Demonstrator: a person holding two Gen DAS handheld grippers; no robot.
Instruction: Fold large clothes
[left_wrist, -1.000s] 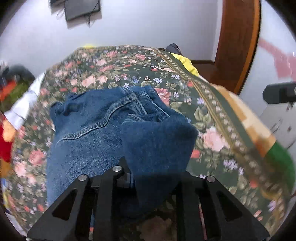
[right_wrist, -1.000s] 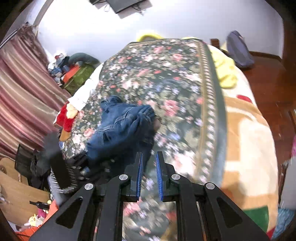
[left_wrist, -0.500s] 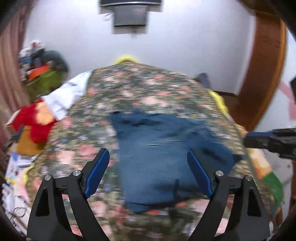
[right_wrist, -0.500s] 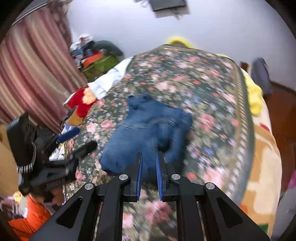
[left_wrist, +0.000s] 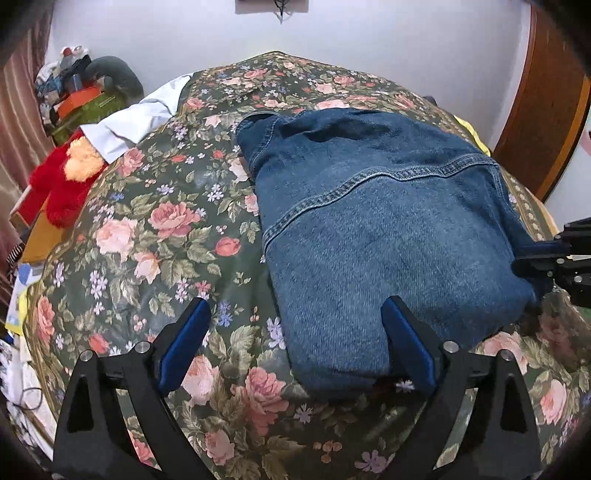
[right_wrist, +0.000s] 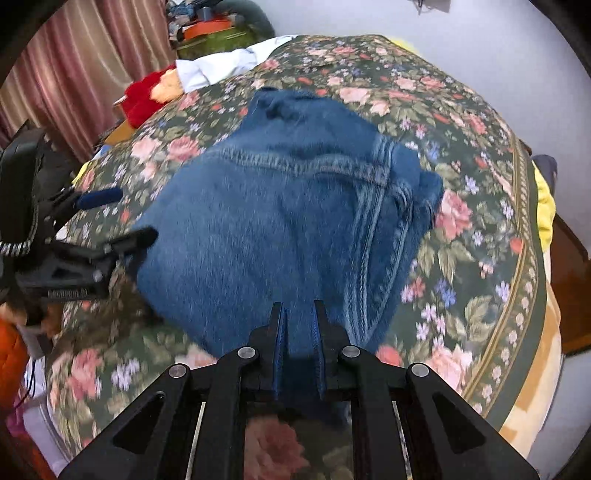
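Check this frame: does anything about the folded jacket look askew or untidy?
Slightly. The denim jacket is folded, but its right edge is bunched into ridges rather than flat, and it lies at an angle on the floral bedspread.

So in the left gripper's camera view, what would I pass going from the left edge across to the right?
Red plush toy → white cloth → floral bedspread → folded denim garment → right gripper poking in at the edge.

No readable text, label, brand, number or sign shows anywhere in either wrist view.
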